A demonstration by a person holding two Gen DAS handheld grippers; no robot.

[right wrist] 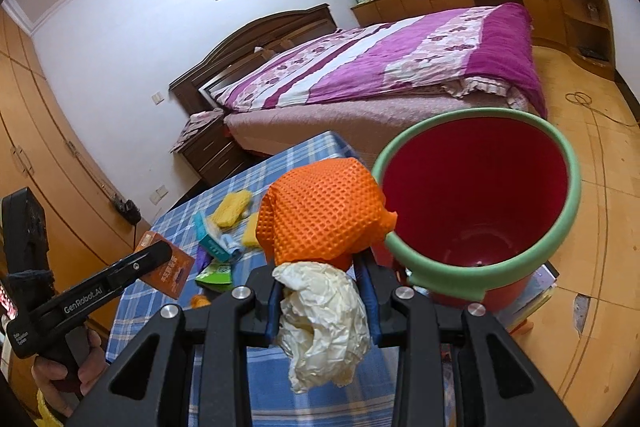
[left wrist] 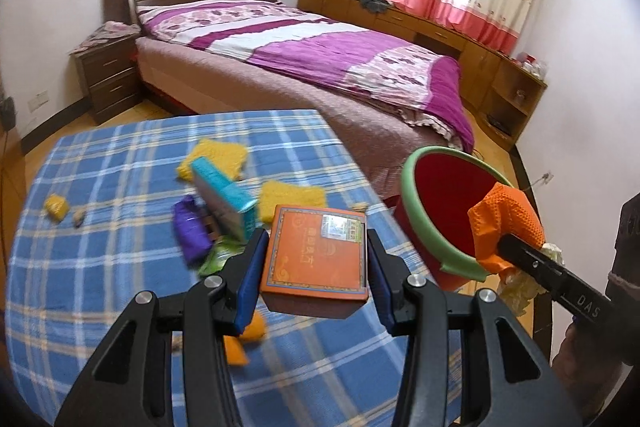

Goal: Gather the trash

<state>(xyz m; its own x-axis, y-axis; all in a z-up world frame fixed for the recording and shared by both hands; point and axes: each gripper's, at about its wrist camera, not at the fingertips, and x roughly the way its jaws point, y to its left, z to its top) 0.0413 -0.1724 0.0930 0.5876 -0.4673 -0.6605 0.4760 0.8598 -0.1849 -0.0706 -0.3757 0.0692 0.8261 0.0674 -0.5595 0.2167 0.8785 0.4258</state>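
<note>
Left gripper [left wrist: 316,267], seen from its own wrist camera: pinching an orange box [left wrist: 316,259] by its two side faces, blue pads flat against them, box lifted clear of the blue checked surface [left wrist: 100,267]. Same box visible in the right wrist view at 9 o'clock, clamped in the left gripper's black fingers.

Right gripper [right wrist: 322,291]: closed on a crumpled white paper wad [right wrist: 324,327] and an orange waffle-textured cloth [right wrist: 324,211], the cloth bulging above the fingers, the paper hanging below them. In the left wrist view, same bundle at 3 o'clock, touching the near rim of the bin.

Red bin with green rim [right wrist: 560,235]: standing beside the surface's edge, at 2 o'clock of the right gripper, mouth open toward the camera, interior mostly bare.

Remaining on the surface, left wrist view: teal box [left wrist: 224,195] tilted on edge at 11 o'clock of the held box; purple wrapper [left wrist: 190,227] just left of it; green packet [left wrist: 218,257] partly hidden behind the left finger; two yellow sponges [left wrist: 216,157] at 11 and 12 o'clock; small yellow scrap [left wrist: 56,207] far out at 9 o'clock; orange pieces [left wrist: 244,339] under the gripper.

Background: bed with purple quilt [left wrist: 320,47].
</note>
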